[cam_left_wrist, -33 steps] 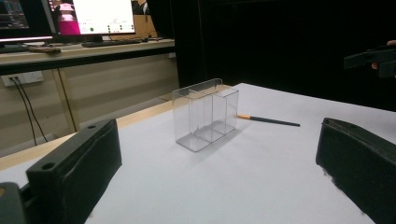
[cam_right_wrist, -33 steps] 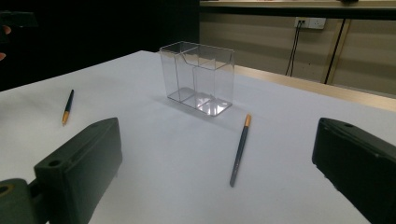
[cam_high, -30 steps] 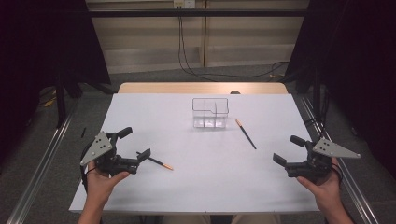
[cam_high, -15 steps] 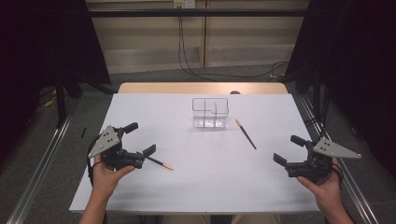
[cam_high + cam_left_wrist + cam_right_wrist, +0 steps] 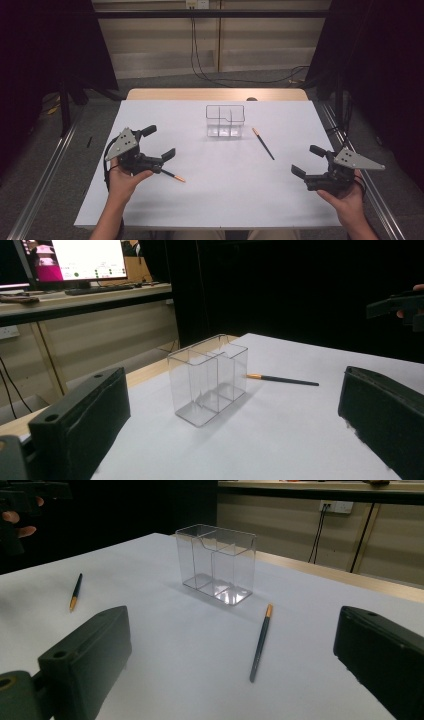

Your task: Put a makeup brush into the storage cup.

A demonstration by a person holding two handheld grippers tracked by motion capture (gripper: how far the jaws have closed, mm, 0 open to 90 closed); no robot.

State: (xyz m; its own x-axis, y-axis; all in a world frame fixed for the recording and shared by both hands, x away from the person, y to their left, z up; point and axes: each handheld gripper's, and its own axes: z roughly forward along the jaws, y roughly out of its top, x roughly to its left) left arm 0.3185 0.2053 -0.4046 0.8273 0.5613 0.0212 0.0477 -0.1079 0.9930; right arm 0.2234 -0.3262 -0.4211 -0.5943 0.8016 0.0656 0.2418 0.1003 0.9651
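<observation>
A clear plastic container [image 5: 225, 120] with compartments stands upright past the middle of the white table [image 5: 220, 200]. One dark pencil with an orange end [image 5: 263, 143] lies to its right. A second pencil [image 5: 173, 175] lies at the left, just below and right of my left gripper [image 5: 159, 142], which is open and holds nothing. My right gripper [image 5: 308, 160] is open at the right front, also holding nothing. The left gripper view faces the container [image 5: 210, 377] and the far pencil [image 5: 282, 380]. The right gripper view has the container [image 5: 217, 562] and both pencils [image 5: 261, 642] [image 5: 75, 591] ahead.
A wooden strip [image 5: 215, 94] borders the table's far edge. Metal rails [image 5: 45, 180] run along the floor on both sides. Cables [image 5: 200, 55] hang at the back wall. A lit monitor [image 5: 85, 257] stands on a desk in the left gripper view.
My left gripper has moved forward and slightly right, its jaws now past the near pencil's dark end. The right gripper and both pencils stay where they were.
</observation>
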